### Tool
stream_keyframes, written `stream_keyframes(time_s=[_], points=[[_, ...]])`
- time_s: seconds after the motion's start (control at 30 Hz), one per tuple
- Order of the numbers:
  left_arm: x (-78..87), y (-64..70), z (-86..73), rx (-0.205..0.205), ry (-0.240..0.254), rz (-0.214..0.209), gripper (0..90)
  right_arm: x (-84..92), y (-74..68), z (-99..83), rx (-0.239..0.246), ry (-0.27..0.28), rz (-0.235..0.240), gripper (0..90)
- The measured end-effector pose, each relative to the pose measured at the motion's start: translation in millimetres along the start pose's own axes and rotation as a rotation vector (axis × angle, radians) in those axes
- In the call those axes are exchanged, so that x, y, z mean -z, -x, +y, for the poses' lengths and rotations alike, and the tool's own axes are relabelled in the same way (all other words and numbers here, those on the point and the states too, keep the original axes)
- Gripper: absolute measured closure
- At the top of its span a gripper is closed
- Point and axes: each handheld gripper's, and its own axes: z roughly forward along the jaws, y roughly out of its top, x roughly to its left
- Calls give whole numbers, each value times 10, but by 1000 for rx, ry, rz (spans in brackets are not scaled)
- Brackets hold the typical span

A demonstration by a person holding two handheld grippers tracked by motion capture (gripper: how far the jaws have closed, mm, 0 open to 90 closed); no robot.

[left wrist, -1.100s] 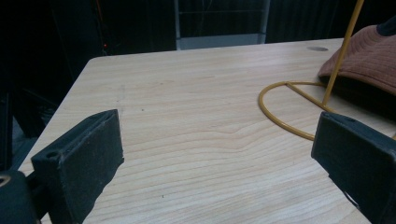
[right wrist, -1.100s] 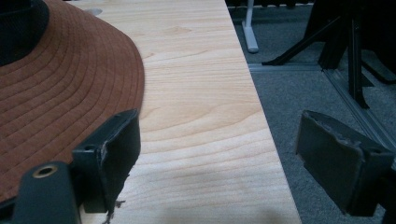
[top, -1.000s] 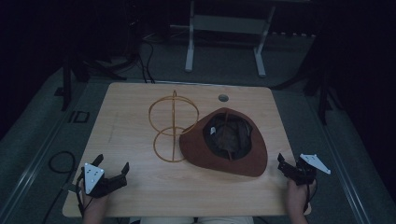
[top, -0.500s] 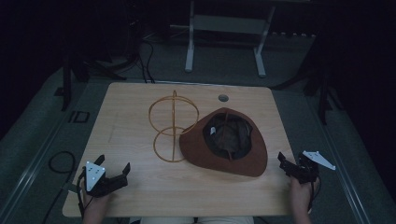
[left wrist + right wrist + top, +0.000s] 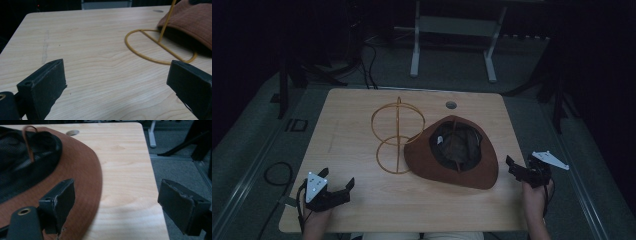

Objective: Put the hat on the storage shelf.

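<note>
A brown brimmed hat (image 5: 427, 162) lies crown-down on the wooden table (image 5: 352, 125), its dark lining and a thin strap facing up. Its brim leans against a gold wire stand (image 5: 398, 135) made of rings on an upright rod. My left gripper (image 5: 338, 179) rests open near the table's front left corner, apart from the stand. In the left gripper view the left gripper (image 5: 117, 82) holds nothing, with the stand's base ring (image 5: 155, 56) and the hat (image 5: 192, 20) ahead to the right. My right gripper (image 5: 514, 167) stands open just right of the brim. In the right gripper view, the right gripper (image 5: 115, 202) has its left jaw over the hat brim (image 5: 82, 170).
A round cable hole (image 5: 451, 105) sits near the table's far edge. The table's right edge (image 5: 152, 177) runs close to my right gripper, with grey floor beyond. White frame legs (image 5: 414, 55) and cables lie on the floor behind the table.
Both grippers have edged slightly forward. The hat and the wire stand have not moved.
</note>
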Motion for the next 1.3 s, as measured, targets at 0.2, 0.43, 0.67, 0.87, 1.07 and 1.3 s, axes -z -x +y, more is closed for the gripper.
stream_keyframes(time_s=[0.2,0.43,0.67,0.87,1.07,1.3], points=[[-4,9,4,2,-9,-16,27,-67,-88,158,16,-10,52,142],[-13,1,-5,8,-14,-47,27,-176,-243,335,77,-14,84,137],[-22,28,-2,-12,-22,-50,27,-333,-400,479,100,-55,143,137],[-28,36,0,-18,-26,-63,27,-520,-553,581,131,-108,190,137],[-34,34,0,-18,-33,-69,27,-734,-660,637,165,-174,209,137],[-42,41,0,-21,-34,-69,27,-972,-725,646,174,-242,234,134]])
